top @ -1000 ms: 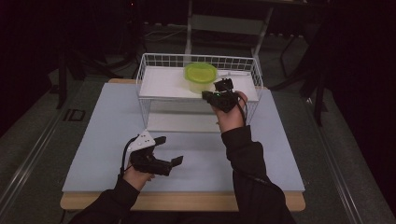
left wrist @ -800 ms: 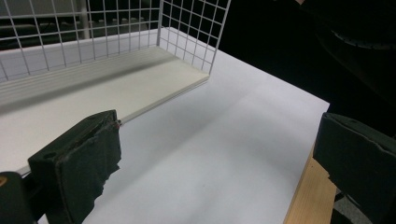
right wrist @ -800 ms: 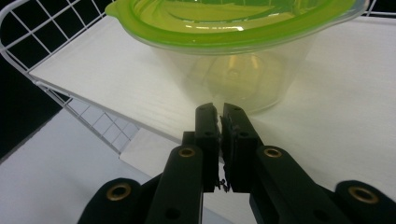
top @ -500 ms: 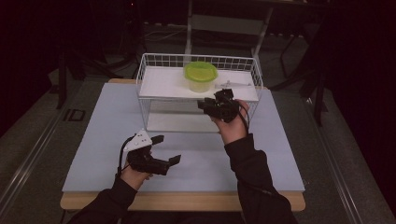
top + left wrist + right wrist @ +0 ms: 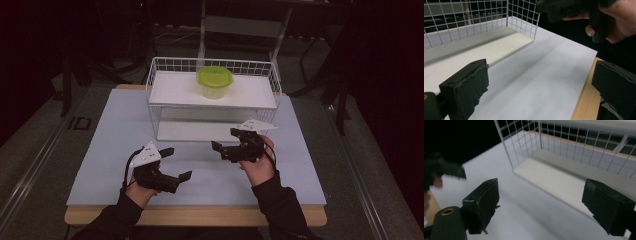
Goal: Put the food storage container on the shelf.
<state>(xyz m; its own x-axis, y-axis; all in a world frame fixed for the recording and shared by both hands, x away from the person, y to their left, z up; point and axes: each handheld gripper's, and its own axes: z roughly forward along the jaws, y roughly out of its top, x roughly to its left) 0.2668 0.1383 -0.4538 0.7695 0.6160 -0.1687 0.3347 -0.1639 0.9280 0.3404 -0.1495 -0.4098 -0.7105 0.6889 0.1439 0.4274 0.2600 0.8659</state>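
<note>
A white wire rack (image 5: pixel 212 95) stands toward the far edge of the tabletop (image 5: pixel 115 130), on the pale sheet that covers most of it, and a clear container with a green lid (image 5: pixel 214 81) sits upright on the rack's upper shelf, a little right of the shelf's middle and closer to its back rail than its front. The right hand-held gripper (image 5: pixel 226 141) hovers over the tabletop just in front of the rack's lower shelf, nearer the rack's right front corner, well apart from the container; its jaws have just been opening and now stand wide with nothing between them, which the right gripper view confirms, where only the pale sheet and the lower shelf's front edge lie between the two black pads (image 5: pixel 484 202). The left hand-held gripper (image 5: pixel 177 162) is held low near the near edge of the tabletop, left of centre, its jaws likewise spread wide and empty; in the left gripper view the bare sheet and a strip of the wooden near edge show between them, with the rack's corner ahead and the person's other hand (image 5: pixel 614 21) wrapped round its gripper in the upper right. The two grippers are near each other but not touching.
</note>
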